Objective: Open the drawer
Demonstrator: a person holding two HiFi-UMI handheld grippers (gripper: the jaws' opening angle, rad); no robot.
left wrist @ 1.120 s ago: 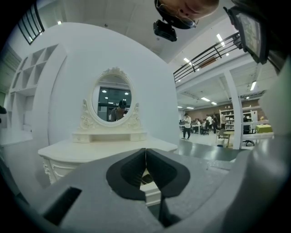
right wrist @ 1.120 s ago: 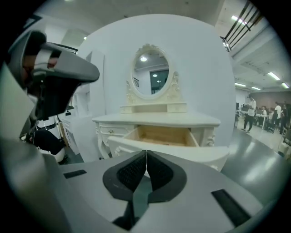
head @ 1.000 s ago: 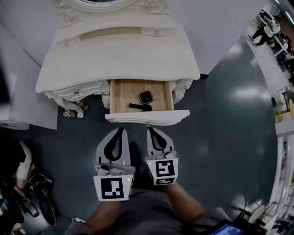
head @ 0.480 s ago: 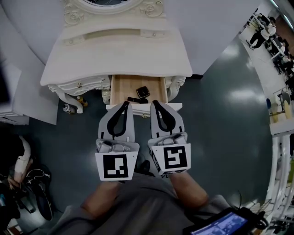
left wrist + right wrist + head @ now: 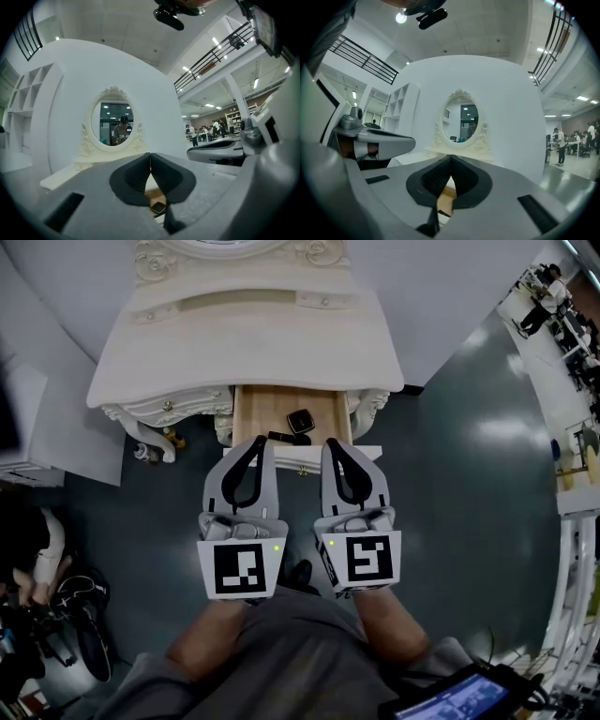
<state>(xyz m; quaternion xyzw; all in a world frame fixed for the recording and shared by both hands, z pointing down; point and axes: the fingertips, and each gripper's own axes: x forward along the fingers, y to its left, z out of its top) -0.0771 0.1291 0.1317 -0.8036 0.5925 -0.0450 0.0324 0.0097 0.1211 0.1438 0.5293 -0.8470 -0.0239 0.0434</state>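
Drawer (image 5: pixel 272 416) of the white dressing table (image 5: pixel 169 413) stands pulled well out from under the curved worktop (image 5: pixel 244 343). Its pale wooden floor is exposed, so the task looks essentially done. Inside lie a small dark square case (image 5: pixel 300 421) and a slim dark item (image 5: pixel 278 438) near the front; what they are is too small to tell. The white drawer front (image 5: pixel 309 457) shows between the two grippers, with its small knob (image 5: pixel 303 471) just below that edge.

The left gripper (image 5: pixel 258 441) and right gripper (image 5: pixel 330 442) are held side by side in front of the person's body. They point level toward the dressing table, with their tips over the drawer's front edge as seen from the head view. Neither appears to touch the drawer or the knob.

In the left gripper view the fingers (image 5: pixel 161 174) are pressed together at their tips with nothing between them. The right gripper view shows the same: fingers (image 5: pixel 463 180) closed on each other and empty. Both views look over the joined tips at the oval mirror (image 5: pixel 112 123), which suggests a parked, neutral pose rather than a reach.

With the drawer out and nothing held, this reads as a hands-off posture, probably marking the end of the pull.
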